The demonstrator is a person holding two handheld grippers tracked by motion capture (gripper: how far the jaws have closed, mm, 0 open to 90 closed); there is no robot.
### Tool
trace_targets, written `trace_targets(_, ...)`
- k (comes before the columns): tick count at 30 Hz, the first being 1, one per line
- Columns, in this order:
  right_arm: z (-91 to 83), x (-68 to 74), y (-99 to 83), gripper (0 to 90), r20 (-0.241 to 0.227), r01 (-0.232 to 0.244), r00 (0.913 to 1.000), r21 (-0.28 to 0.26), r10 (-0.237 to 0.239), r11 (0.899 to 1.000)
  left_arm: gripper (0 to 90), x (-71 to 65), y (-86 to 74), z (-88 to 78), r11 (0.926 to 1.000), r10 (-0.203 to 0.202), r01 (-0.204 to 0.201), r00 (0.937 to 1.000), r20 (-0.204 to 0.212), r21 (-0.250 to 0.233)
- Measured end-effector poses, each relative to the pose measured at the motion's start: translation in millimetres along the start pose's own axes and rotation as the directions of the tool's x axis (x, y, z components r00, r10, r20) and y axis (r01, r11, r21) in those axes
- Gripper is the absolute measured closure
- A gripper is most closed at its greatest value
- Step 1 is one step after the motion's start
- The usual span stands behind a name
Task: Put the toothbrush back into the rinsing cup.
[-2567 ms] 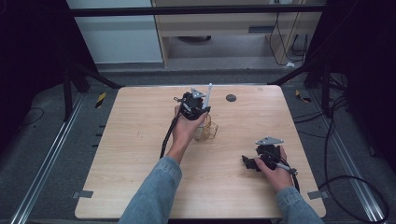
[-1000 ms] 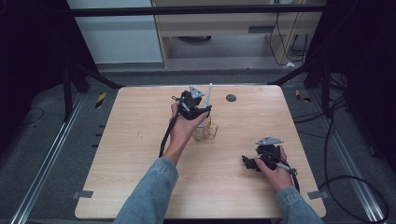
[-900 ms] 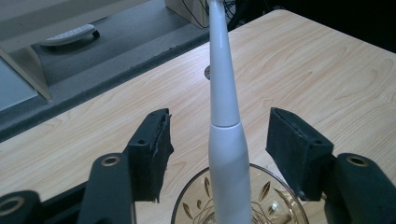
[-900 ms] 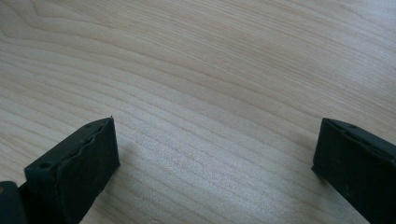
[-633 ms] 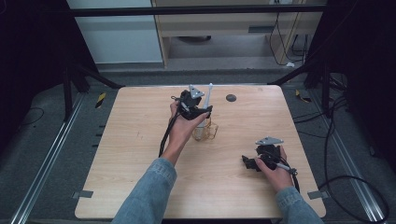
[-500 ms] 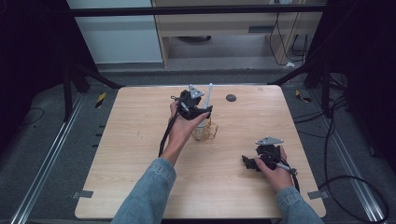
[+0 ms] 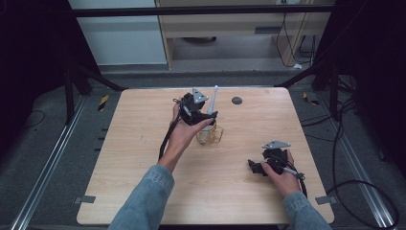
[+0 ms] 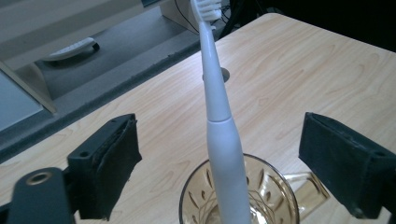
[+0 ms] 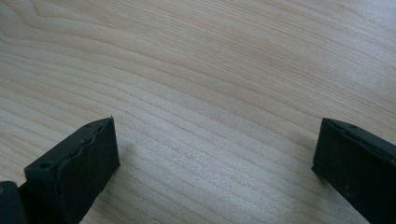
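Note:
A white toothbrush [image 8: 219, 116] stands upright in an amber glass cup [image 8: 275, 186], bristles at the top. My left gripper [image 8: 219, 140] straddles the handle. Its jaws have just been opening, and both pads stand clear of the brush, so it is open. In the high view the left gripper [image 7: 207, 118] sits just above the cup [image 7: 210, 136] at the table's middle, and the toothbrush [image 7: 214, 99] leans up past it. My right gripper [image 7: 253, 166] rests low at the front right of the table. In its own view the right gripper [image 9: 215, 154] is open over bare wood.
The light wooden table [image 7: 143, 143] has a small dark round hole [image 7: 236, 100] near its far edge. Dark floor, metal rails and cables surround it. A cabinet stands beyond the far side.
Hardly anything differs in the high view: the left hand stays by the toothbrush above the cup, and the right hand rests in the same spot.

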State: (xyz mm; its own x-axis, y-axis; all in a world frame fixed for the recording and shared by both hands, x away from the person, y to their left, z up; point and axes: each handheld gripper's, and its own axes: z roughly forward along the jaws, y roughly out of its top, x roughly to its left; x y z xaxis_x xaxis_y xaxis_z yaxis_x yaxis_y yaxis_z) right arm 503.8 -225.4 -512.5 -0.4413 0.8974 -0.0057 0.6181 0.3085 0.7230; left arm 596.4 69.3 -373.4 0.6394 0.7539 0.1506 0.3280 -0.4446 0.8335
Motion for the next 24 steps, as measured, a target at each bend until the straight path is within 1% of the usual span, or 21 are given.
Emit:
trace_targets(1,0.0,0.0,0.0,0.3,0.0,0.0,1.0,0.0,0.0,1.0,9.2,0.0,0.0,0.0,1.0,0.0,0.0,1.0,0.0,0.0)
trace_targets(2,0.0,0.0,0.0,0.3,0.0,0.0,1.0,0.0,0.0,1.0,8.3,0.1,-0.6,-3.5,1.0,-0.006,0.006,0.9999,0.01,0.002)
trace_targets(4,0.0,0.0,0.0,0.3,0.0,0.0,1.0,0.0,0.0,1.0,7.7,0.2,-1.0,-5.7,1.0,-0.005,0.005,0.9999,0.012,0.001)
trace_targets(6,0.0,0.0,0.0,0.3,0.0,0.0,1.0,0.0,0.0,1.0,6.5,0.4,-2.0,-10.6,1.0,-0.003,0.003,0.9998,0.022,0.003)
trace_targets(8,0.0,0.0,0.0,0.3,0.001,0.0,1.0,0.001,0.0,1.0,5.8,0.0,-4.3,-16.6,1.0,0.008,-0.009,0.9996,0.027,0.005)
trace_targets(9,0.0,0.0,0.0,0.3,0.001,0.0,1.0,0.001,0.0,1.0,5.5,0.7,-6.9,-22.8,1.0,0.006,-0.006,0.9995,0.032,0.003)
trace_targets(10,0.0,0.0,0.0,0.3,0.001,0.0,1.0,0.001,0.0,1.0,5.4,0.7,-6.9,-22.8,1.0,0.006,-0.006,0.9995,0.032,0.003)
trace_targets(11,0.0,0.1,0.0,0.3,0.001,0.0,1.0,0.001,0.0,1.0,5.4,1.1,-8.7,-26.5,1.0,-0.002,0.003,0.9992,0.039,-0.005)
trace_targets(13,0.0,0.0,0.0,0.3,0.001,0.0,1.0,0.001,0.0,1.0,5.2,2.1,-11.3,-31.5,1.0,0.002,-0.002,0.9992,0.04,-0.002)
trace_targets(15,0.0,0.1,0.0,0.3,0.001,0.0,1.0,0.001,0.0,1.0,4.7,3.0,-15.0,-35.6,1.0,-0.007,0.007,0.9988,0.048,0.006)
trace_targets(17,0.0,0.1,0.0,0.3,0.001,0.0,1.0,0.001,0.0,1.0,4.8,4.0,-20.4,-39.4,0.9996,-0.027,0.026,0.9982,0.054,0.013)
trace_targets(19,0.0,0.1,0.0,0.3,0.001,-0.001,1.0,0.001,0.001,1.0,4.8,4.9,-26.1,-43.3,0.9988,-0.048,0.048,0.9968,0.063,0.01)
trace_targets(24,0.0,0.2,0.0,0.3,0.001,-0.002,1.0,0.001,0.002,1.0,4.8,8.6,-39.6,-53.4,0.9976,-0.068,0.067,0.9958,0.061,0.017)
